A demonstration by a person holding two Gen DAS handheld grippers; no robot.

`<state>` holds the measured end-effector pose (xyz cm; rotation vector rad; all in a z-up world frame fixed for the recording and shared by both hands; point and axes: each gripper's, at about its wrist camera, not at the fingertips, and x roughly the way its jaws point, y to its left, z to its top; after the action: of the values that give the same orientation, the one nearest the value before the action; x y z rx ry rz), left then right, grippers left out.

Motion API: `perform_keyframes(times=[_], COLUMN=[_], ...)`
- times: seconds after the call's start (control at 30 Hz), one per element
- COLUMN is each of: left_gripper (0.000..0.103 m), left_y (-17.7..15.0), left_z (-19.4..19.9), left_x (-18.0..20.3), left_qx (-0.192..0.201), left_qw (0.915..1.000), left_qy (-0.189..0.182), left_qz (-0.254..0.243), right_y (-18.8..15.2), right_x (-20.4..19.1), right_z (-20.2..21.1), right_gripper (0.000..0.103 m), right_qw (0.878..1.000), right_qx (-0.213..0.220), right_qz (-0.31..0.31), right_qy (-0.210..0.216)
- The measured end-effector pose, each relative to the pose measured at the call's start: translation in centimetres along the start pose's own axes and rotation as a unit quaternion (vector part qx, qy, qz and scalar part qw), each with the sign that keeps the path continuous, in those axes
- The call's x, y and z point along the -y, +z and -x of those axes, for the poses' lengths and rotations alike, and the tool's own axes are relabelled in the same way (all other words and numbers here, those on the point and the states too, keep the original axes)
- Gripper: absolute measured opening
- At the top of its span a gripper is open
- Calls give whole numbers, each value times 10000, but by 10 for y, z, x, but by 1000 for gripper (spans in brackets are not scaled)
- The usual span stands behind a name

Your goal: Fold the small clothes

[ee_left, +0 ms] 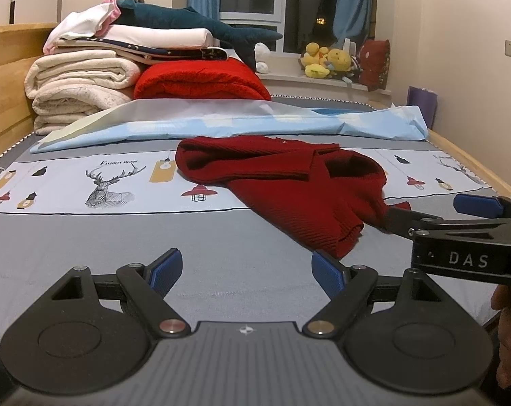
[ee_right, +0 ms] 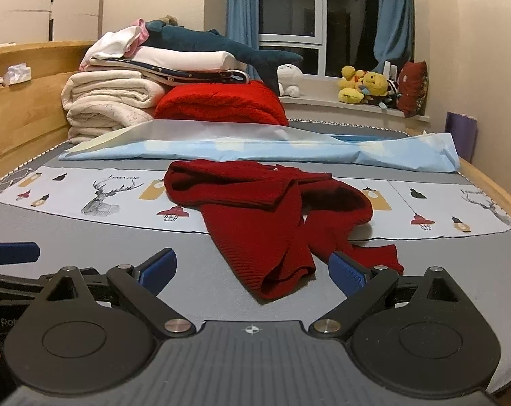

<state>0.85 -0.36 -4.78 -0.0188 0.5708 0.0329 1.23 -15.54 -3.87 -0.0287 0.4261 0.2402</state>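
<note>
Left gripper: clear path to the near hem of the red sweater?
Probably yes. The left gripper is open and empty, with only bare grey sheet between it and the red sweater hem.

Both handheld grippers share black pivoting linkages with silver rivets, ribbed blue finger pads [ee_left: 164, 269] and a grooved grey base plate [ee_right: 252, 355]; white "DAS" lettering [ee_left: 468, 259] marks one body.
</note>
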Motion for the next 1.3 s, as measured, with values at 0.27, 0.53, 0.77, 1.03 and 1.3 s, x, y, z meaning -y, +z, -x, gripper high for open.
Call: perform_keyframes(times=[0.27, 0.53, 0.77, 1.03, 1.3], left_gripper=[87, 87, 87, 87, 87], left_y=[-1, 0, 0, -1, 0], left_z=[2, 0, -1, -2, -3], left_x=[1, 5, 7, 9, 9], left_qx=[-23, -66, -71, -57, -53], left_qw=[10000, 10000, 9999, 9999, 9999], left_qy=[-9, -42, -57, -56, -55], left_qz=[21, -59, -85, -107, -114], right_y=[-2, -2, 1, -1, -1], right_x=[-2, 1, -1, -3, -4], right_z=[3, 0, -1, -1, -1], right_gripper=[96, 96, 96, 96, 96], right_qw=[10000, 9997, 9997, 9998, 9998], right_qx=[9, -109, -148, -128, -126], right_qz=[-48, -211, -178, -140, -141], right_qy=[-54, -114, -80, -70, -58])
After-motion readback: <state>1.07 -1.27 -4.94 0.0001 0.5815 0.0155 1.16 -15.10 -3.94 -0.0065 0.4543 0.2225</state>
